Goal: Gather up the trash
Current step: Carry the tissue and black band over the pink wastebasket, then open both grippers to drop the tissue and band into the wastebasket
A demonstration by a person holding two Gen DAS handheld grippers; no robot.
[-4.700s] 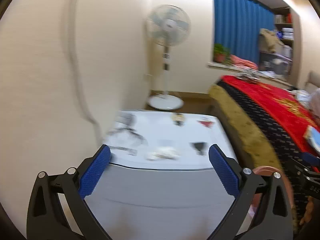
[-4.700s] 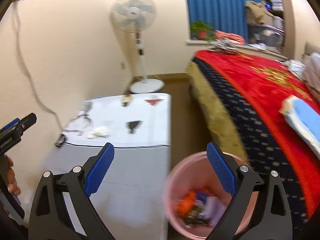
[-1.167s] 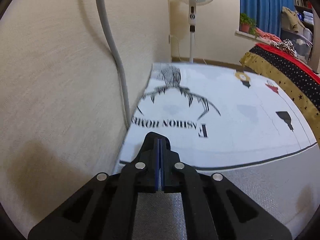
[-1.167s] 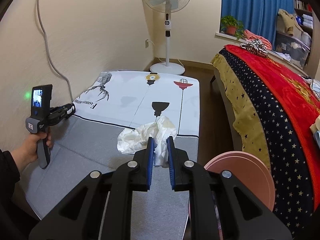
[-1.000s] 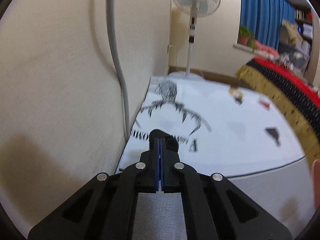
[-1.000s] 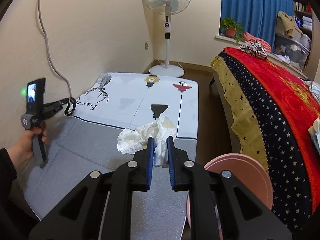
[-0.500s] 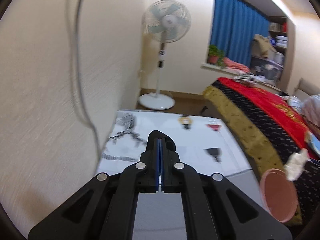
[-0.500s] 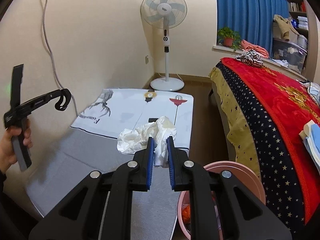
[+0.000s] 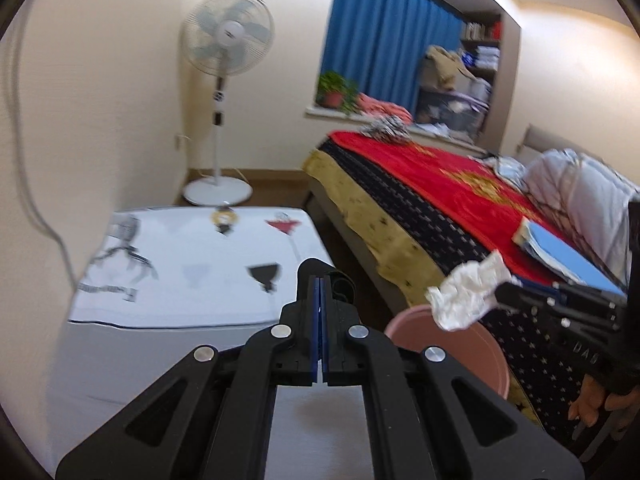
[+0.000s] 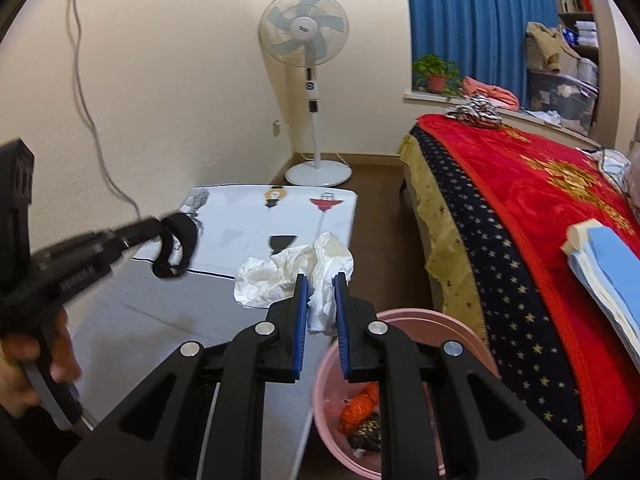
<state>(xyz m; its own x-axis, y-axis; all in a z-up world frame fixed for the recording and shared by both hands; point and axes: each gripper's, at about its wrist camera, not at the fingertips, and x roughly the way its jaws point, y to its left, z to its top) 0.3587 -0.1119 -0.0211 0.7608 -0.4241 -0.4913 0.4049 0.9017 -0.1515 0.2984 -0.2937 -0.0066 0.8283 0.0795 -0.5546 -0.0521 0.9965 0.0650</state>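
Note:
My right gripper [image 10: 320,280] is shut on a crumpled white tissue [image 10: 280,272] and holds it above the near rim of a pink trash bin [image 10: 424,320]. The bin holds orange and dark scraps. In the left wrist view the tissue [image 9: 464,292] hangs over the bin [image 9: 472,340], with the right gripper [image 9: 504,292] at the right edge. My left gripper [image 9: 321,280] is shut on a thin black loop [image 9: 342,284], seen in the right wrist view as a black band [image 10: 176,248] dangling from the left gripper [image 10: 160,228] above the table.
A low table with a white printed cloth [image 9: 192,264] stands against the left wall. A bed with a red blanket [image 10: 540,208] fills the right side. A standing fan [image 10: 308,40] is at the back. A grey cable [image 10: 84,92] hangs down the wall.
My left gripper has swung right and lifted, now facing the bin and the bed. My right gripper has carried the tissue closer over the bin.

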